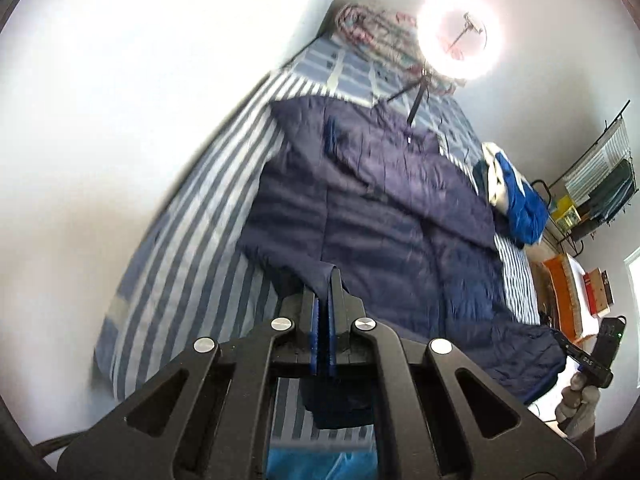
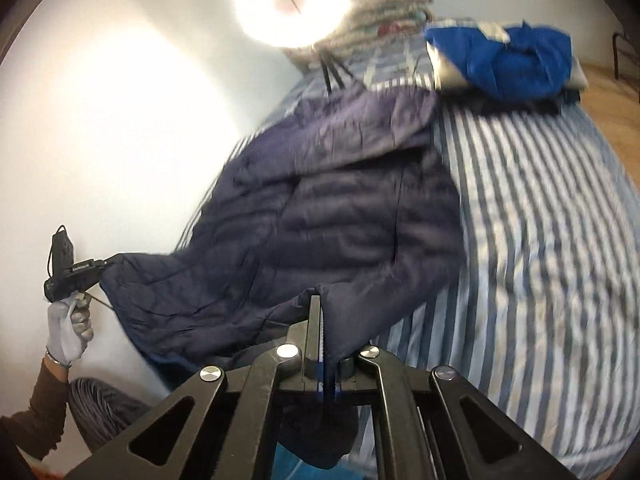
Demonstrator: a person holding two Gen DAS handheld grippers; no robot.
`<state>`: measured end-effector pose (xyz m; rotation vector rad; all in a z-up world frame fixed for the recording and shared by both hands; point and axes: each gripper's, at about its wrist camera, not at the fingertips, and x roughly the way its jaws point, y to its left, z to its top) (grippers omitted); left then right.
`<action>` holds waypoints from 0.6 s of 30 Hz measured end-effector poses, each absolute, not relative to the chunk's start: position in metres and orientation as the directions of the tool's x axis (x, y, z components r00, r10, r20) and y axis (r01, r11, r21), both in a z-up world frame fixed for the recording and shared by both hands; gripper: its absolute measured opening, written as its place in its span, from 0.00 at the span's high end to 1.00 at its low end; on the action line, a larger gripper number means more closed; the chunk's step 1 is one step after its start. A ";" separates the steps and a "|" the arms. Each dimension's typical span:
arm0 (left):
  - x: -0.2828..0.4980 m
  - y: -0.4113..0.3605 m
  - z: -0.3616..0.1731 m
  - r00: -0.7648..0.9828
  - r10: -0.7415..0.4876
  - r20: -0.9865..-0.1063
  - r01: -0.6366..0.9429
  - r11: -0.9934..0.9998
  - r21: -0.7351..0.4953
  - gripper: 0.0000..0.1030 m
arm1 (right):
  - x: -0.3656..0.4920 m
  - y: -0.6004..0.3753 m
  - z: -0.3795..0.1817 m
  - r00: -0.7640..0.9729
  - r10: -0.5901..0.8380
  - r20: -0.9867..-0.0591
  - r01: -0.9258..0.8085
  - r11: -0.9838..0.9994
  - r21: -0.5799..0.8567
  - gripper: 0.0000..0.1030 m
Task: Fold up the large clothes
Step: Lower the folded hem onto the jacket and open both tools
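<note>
A large navy quilted jacket lies on a blue-and-white striped bed, its near hem lifted off the sheet. My left gripper is shut on one corner of that hem, and fabric hangs down behind the fingers. In the right wrist view the jacket rises toward me, and my right gripper is shut on the other hem corner. Each gripper shows in the other's view, held by a gloved hand: the right gripper at the lower right, the left gripper at the far left.
A lit ring light on a tripod stands at the head of the bed beside a patterned pillow. A heap of bright blue clothes lies on the bed's far right side. A white wall runs along the left, a wire rack stands right.
</note>
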<state>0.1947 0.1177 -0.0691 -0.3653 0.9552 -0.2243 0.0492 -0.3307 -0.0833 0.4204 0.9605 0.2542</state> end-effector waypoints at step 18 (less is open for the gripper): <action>0.365 0.083 -0.070 0.628 -0.302 -0.718 0.022 0.928 -0.371 1.00 | 0.211 -0.364 -0.071 0.622 0.281 -0.731 0.065 0.912 0.406 1.00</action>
